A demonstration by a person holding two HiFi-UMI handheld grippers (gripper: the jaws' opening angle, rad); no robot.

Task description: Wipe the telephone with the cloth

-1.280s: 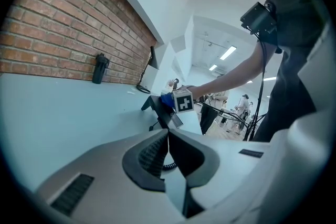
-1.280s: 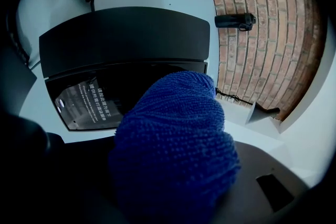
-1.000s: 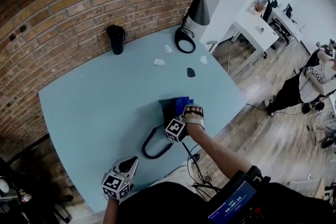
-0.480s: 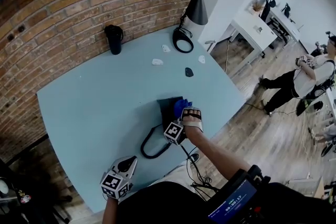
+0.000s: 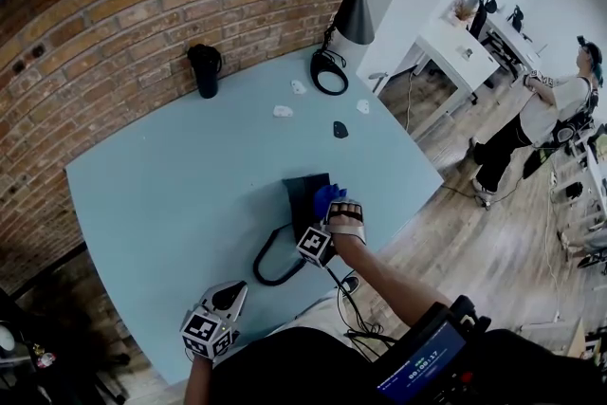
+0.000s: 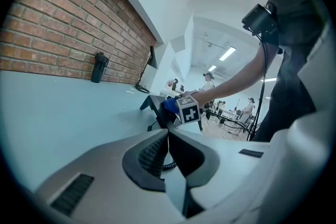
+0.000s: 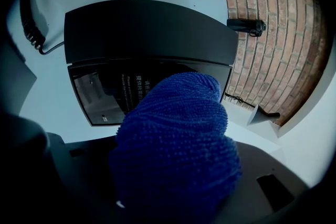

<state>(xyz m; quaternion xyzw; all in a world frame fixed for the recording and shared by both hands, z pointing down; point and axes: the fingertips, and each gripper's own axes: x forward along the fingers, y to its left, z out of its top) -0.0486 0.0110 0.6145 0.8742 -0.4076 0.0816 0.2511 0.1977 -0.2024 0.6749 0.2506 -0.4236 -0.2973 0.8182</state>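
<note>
The right gripper point(image 5: 330, 209) is clamped on the cloth point(image 7: 176, 149), which buries its jaw tips and part of the phone point(image 7: 147, 44) screen, mid-table point(image 5: 171, 166). The left gripper point(image 6: 168, 136) is closed and empty, near the table edge. The cord point(image 5: 270, 263) loops beside the phone; flask point(image 5: 205, 69) and lamp point(image 5: 351, 9) stand far back.

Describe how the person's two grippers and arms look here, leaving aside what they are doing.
The left gripper is pale grey and rounded, with dark ribbed pads inside its jaws. The right gripper is pale too, with dark slots. Each carries a cube of black-and-white square markers. Both forearms are bare; the clothing is dark.
</note>
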